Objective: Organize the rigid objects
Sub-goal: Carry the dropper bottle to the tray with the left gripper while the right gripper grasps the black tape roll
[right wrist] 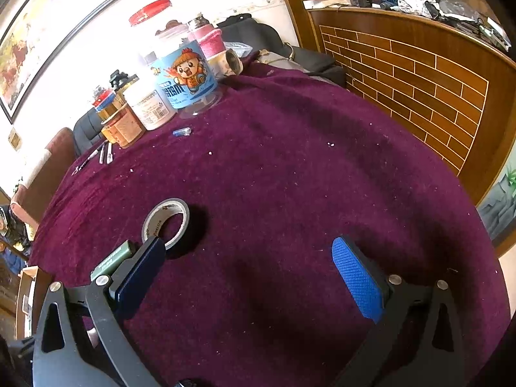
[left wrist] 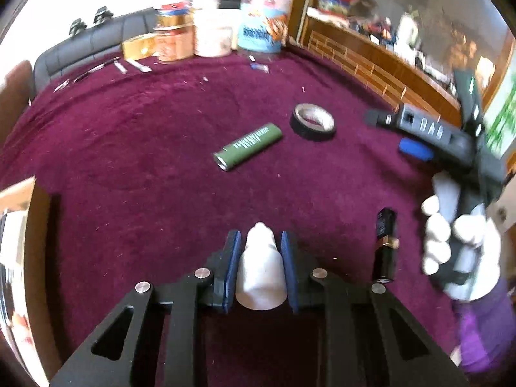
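Burgundy velvet cloth point(right wrist: 290, 177) covers a round table, with a brick-patterned wooden counter point(right wrist: 419, 74) behind it and a cluster of jars and tubs point(right wrist: 167, 90) pushed to the far edge, probably to leave the middle free for sorting. On that open middle lie the loose rigid pieces: a roll of black tape point(left wrist: 312, 122) lying flat on its side, a green cylindrical battery point(left wrist: 247, 147) just beside it, and nearer the person a black battery with a gold band point(left wrist: 385, 245). The left gripper point(left wrist: 260, 264) has its blue pads pressed in on a small white bottle point(left wrist: 261, 271), nozzle pointing forward, gripped across its body so it sits square between the pads and should not twist during carrying. In the right wrist view the right gripper point(right wrist: 248, 274) hangs low over the cloth with its jaws spread wide and nothing between them; its left finger point(right wrist: 142, 274) overlaps the tape roll and green battery in view, though whether it touches either I cannot tell. Judging by that wide spread and its nearness, it looks readied to take one of those two next. A white-gloved hand point(left wrist: 458, 251) grips its handle in the left wrist view.
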A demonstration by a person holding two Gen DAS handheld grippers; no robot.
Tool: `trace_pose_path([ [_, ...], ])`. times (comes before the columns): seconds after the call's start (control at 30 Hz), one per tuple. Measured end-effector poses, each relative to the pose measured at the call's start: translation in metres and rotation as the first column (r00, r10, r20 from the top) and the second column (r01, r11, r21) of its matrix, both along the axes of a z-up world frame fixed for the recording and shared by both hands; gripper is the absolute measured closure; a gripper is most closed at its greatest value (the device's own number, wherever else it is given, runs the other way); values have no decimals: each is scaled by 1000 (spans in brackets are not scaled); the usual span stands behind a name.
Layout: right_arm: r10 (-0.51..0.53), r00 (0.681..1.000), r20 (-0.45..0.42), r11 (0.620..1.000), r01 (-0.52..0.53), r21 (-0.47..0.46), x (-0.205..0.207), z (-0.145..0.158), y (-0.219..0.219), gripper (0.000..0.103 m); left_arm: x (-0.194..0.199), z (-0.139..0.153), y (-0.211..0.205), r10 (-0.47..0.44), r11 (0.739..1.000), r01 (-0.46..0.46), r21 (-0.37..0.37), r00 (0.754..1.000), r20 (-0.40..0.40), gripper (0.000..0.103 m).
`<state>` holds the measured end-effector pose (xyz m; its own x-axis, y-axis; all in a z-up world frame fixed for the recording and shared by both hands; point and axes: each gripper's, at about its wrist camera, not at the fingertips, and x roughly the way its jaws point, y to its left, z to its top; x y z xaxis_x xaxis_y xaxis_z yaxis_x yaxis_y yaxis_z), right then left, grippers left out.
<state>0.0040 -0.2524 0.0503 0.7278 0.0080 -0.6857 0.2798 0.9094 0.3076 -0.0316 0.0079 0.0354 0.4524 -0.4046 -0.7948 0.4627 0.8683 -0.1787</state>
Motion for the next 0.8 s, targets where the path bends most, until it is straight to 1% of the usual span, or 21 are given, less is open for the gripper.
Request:
trace_pose_path([
  [0.07,16,1000,27,1000,-17,15,-3,7,3,0,-3,10,15,17,999,-17,-50,1000,-1,82],
  [0.1,45,998,38,999,-46,19,-3,12,8,0,-6,16,23,26,997,-26,-76,1000,3,82],
  [0.17,101,994,35,995,-101,5,1,18,19,0,-12,27,37,39,993,-37,-114,999,15,82],
  [0.23,179,984,-8,983,-179,-43,13,22,38,0,-18,38,53,55,988,-49,-145,998,36,81],
  [0.27,225,973,-53,968,-229,-98,23,22,51,1,-20,40,59,61,987,-54,-154,997,40,81],
  [0.3,253,964,-80,953,-263,-154,30,21,62,7,-23,44,66,69,984,-61,-165,997,44,81],
  [0.33,270,958,-97,939,-284,-193,35,19,69,9,-26,46,74,79,983,-69,-173,996,48,81],
  [0.37,297,946,-130,913,-321,-250,44,16,81,14,-30,48,84,95,980,-84,-180,994,53,81],
  [0.4,311,939,-150,899,-341,-273,49,13,87,22,-34,50,94,111,978,-99,-184,992,55,81],
  [0.43,323,931,-169,888,-360,-286,54,9,92,27,-34,50,101,124,975,-112,-190,991,55,81],
  [0.47,337,922,-192,878,-381,-291,59,4,97,38,-37,51,113,145,971,-133,-197,988,52,81],
  [0.5,349,911,-219,866,-403,-297,66,-2,103,45,-38,51,124,166,968,-153,-199,985,50,81],
  [0.53,346,913,-216,850,-402,-340,67,-3,107,46,-42,51,133,186,964,-173,-200,981,48,81],
  [0.57,354,907,-226,837,-415,-356,70,-5,112,52,-44,50,142,205,960,-192,-203,978,44,81],
  [0.6,366,899,-240,831,-432,-350,71,-7,114,68,-47,50,153,230,954,-217,-206,972,39,81],
  [0.63,379,889,-257,828,-450,-335,74,-10,116,77,-49,49,164,255,948,-242,-208,966,36,81],
  [0.67,378,884,-276,821,-458,-341,75,-13,118,84,-51,48,175,279,941,-266,-210,960,32,81],
  [0.7,374,884,-280,815,-458,-355,75,-14,119,87,-53,47,186,305,931,-292,-217,952,26,81],
  [0.73,373,884,-281,817,-457,-351,74,-14,118,89,-57,46,199,333,920,-320,-227,943,19,81],
  [0.8,373,888,-270,841,-446,-306,70,-11,111,95,-62,44,218,375,902,-361,-239,927,16,81],
])
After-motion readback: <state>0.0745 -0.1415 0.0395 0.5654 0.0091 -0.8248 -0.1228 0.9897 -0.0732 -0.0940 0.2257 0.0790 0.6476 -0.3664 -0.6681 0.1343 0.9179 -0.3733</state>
